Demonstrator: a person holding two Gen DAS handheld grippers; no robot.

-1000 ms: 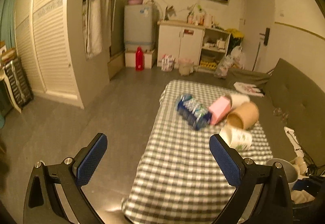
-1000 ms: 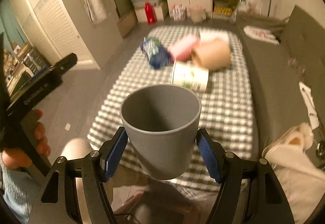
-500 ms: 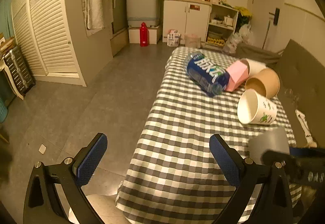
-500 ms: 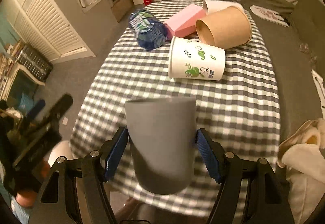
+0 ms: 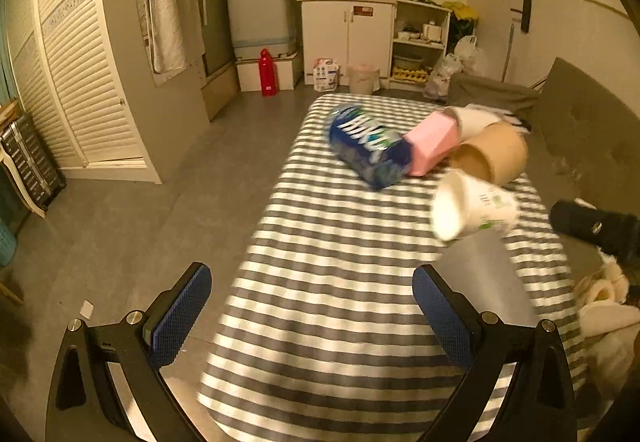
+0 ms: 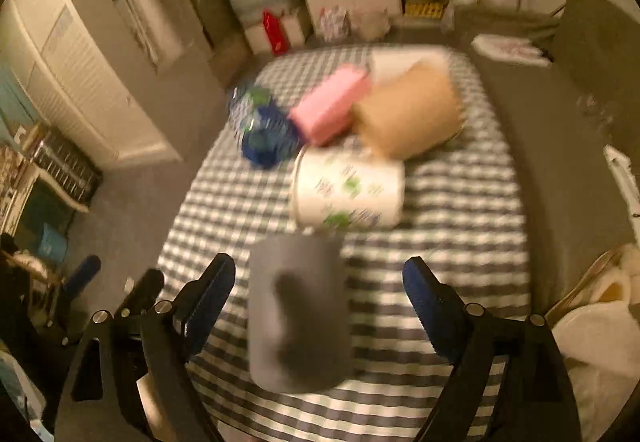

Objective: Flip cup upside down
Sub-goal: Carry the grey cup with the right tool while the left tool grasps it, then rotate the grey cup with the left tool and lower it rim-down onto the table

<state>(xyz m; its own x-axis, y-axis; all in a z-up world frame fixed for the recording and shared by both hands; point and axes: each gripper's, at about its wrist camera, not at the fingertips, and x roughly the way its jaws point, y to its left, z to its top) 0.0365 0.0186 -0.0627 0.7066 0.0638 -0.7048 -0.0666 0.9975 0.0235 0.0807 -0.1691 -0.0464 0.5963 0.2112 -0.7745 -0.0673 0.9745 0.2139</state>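
Note:
The grey cup (image 6: 298,312) is blurred between the wide-open fingers of my right gripper (image 6: 318,302), touching neither pad. It looks upside down over the checked tablecloth (image 6: 452,254), but I cannot tell whether it rests on it. My left gripper (image 5: 312,306) is open and empty above the near end of the checked table (image 5: 320,282). The grey cup does not show clearly in the left wrist view. The tip of the other gripper (image 5: 592,228) shows at that view's right edge.
On the table's far half lie a white printed paper cup (image 6: 346,187), a tan paper cup (image 6: 408,115), a pink box (image 6: 330,103) and a blue bottle pack (image 6: 264,125). A grey sofa (image 5: 580,137) runs along the right. Floor and cabinets lie to the left.
My right gripper has opened and let go of the grey cup, which it held turned over half a second ago. Both views shifted; the left gripper stayed open.

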